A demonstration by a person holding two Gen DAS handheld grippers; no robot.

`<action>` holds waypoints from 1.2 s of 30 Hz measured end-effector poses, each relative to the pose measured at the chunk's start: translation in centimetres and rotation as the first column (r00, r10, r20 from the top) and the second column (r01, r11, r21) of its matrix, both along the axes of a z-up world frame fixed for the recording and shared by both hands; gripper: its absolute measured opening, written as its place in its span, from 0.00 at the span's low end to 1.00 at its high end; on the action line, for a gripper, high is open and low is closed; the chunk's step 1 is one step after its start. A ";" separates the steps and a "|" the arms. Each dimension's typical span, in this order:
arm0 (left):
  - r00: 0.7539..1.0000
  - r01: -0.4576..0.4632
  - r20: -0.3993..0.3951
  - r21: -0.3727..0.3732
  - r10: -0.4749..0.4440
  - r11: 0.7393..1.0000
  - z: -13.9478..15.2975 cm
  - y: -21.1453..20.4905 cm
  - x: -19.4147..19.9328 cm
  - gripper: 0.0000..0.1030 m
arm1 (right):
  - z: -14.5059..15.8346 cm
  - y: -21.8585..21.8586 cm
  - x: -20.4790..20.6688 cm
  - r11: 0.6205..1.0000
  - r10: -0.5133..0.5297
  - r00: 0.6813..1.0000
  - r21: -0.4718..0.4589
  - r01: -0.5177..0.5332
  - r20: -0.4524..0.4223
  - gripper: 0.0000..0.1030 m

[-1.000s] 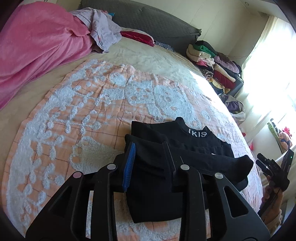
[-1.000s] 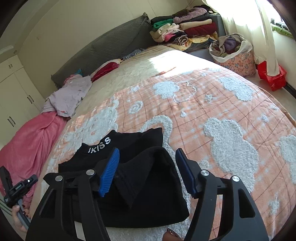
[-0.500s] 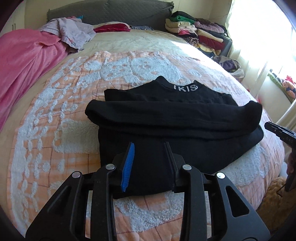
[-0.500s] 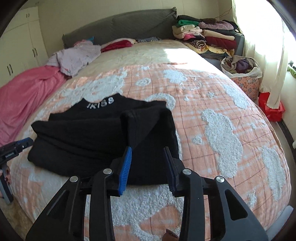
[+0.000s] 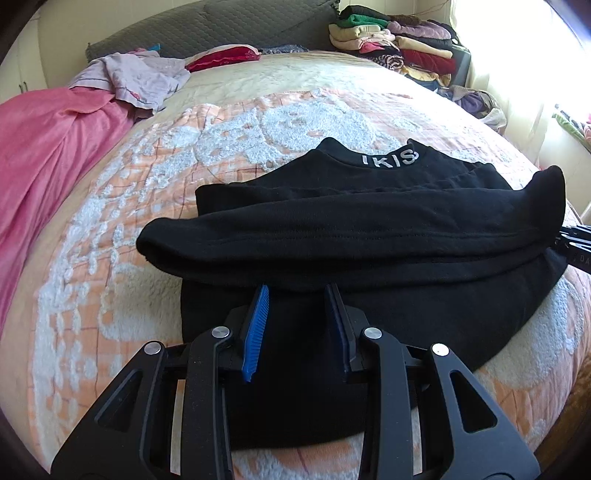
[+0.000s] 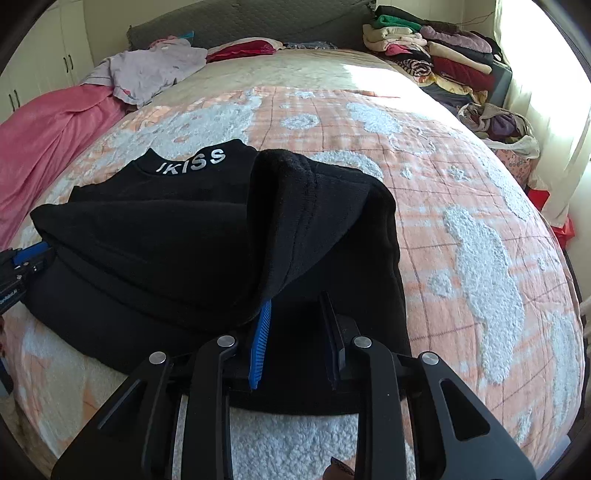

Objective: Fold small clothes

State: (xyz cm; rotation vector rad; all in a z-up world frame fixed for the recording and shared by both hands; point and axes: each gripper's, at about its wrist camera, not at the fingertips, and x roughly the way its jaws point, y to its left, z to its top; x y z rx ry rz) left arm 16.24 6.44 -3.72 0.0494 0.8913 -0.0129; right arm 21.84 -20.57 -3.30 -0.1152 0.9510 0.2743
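My left hand-held gripper (image 5: 297, 295) pinches the black sweater's (image 5: 369, 229) near fold narrowly; my right hand-held gripper (image 6: 295, 301) is closing on its right fold. Bedspread (image 6: 461, 206) lies open far and right.

So the sweater (image 5: 369, 236) lies on the bed (image 5: 295, 74) near its foot edge, collar toward the headboard (image 6: 251, 18), bottom part folded up over the middle. Left gripper (image 5: 297, 295) sits at the fold's left end, right gripper (image 6: 295, 299) at its right end. Crumpled shirt (image 6: 151, 72) by the head-end left corner, blanket (image 5: 48, 147) along the left edge, clothes pile (image 6: 432, 55) past the right corner.
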 end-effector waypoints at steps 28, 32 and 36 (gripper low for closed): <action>0.984 -0.150 0.061 -0.216 0.166 0.965 3.5 8.9 3.8 0.37 | 2.2 -4.1 8.4 0.970 -0.207 0.977 0.141 0.199 0.048 0.26; 0.982 -0.179 0.003 -0.291 0.188 0.940 1.6 10.2 4.2 0.38 | 1.3 -5.7 9.0 0.958 -0.225 0.974 0.183 0.219 0.009 0.38; 0.984 -0.175 -0.032 -0.344 0.174 0.923 0.1 10.2 4.7 0.39 | 0.6 -5.6 9.6 0.961 -0.199 0.980 0.194 0.197 -0.009 0.42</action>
